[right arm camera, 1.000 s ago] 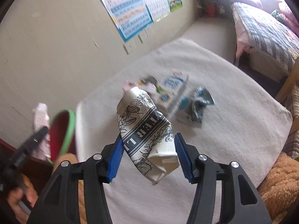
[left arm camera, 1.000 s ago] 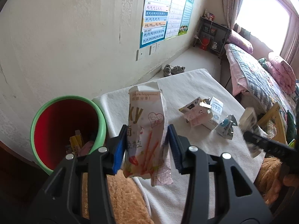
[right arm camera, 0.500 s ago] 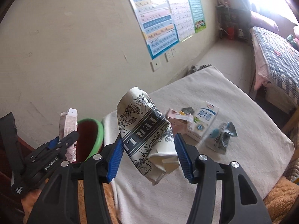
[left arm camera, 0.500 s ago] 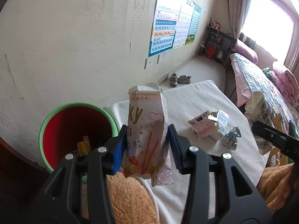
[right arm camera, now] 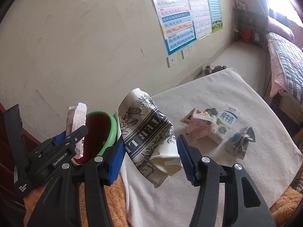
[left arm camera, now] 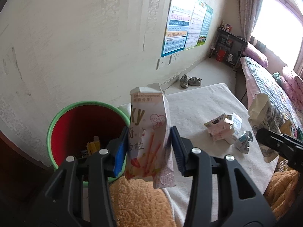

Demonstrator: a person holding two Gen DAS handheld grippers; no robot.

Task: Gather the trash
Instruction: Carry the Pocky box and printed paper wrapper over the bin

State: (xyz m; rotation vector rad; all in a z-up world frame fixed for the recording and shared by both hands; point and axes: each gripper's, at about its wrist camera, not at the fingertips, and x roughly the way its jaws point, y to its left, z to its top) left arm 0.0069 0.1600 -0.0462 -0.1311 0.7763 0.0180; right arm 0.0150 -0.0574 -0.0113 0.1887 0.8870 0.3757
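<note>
My left gripper [left arm camera: 148,149] is shut on a white and pink snack packet [left arm camera: 149,134], held upright just right of a red bin with a green rim [left arm camera: 83,130]. Yellow trash lies inside the bin. My right gripper [right arm camera: 150,156] is shut on a crumpled black-and-white printed paper cup [right arm camera: 147,138], held above the table's left end. In the right wrist view the left gripper [right arm camera: 70,138] with its packet [right arm camera: 76,121] hangs beside the bin [right arm camera: 111,130]. In the left wrist view the right gripper's body [left arm camera: 280,147] and its cup [left arm camera: 259,106] show at the right.
A white-clothed table [right arm camera: 236,170] carries a pink wrapper [right arm camera: 198,126], a blue-and-white milk carton [right arm camera: 225,119] and a silver-blue foil pack [right arm camera: 240,141]. An orange fleece blanket [left arm camera: 138,202] lies at the near edge. A wall with posters stands behind; a bed stands at the right; shoes lie on the floor.
Both grippers rose and drew back toward the bin side, keeping their loads. The right gripper swung left, so the bin and the left gripper now show in its view.
</note>
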